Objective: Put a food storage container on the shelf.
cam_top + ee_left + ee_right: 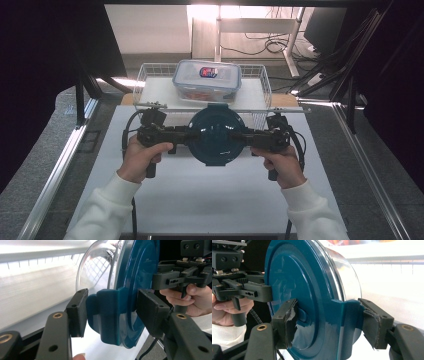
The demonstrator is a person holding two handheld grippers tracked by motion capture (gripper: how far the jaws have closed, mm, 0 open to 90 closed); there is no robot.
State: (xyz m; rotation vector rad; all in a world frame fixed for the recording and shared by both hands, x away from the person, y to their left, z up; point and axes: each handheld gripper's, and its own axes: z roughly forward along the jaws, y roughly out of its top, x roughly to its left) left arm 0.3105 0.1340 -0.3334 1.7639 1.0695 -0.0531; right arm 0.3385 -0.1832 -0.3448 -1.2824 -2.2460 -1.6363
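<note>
Round teal-lidded container carried between two tools above the white table

A person grips the container from both sides: the left tool is clamped on one of the lid's side latch tabs, its pads pressing either face of the tab, and the right tool is clamped the same way on the opposite tab. The container hangs between them just in front of the wire basket, where a rectangular clear box already sits. The step in hand looks like a two-handed carry. Next, I'd judge, both hands must travel together and level toward the basket, then let go evenly, or the container could tip.
</note>
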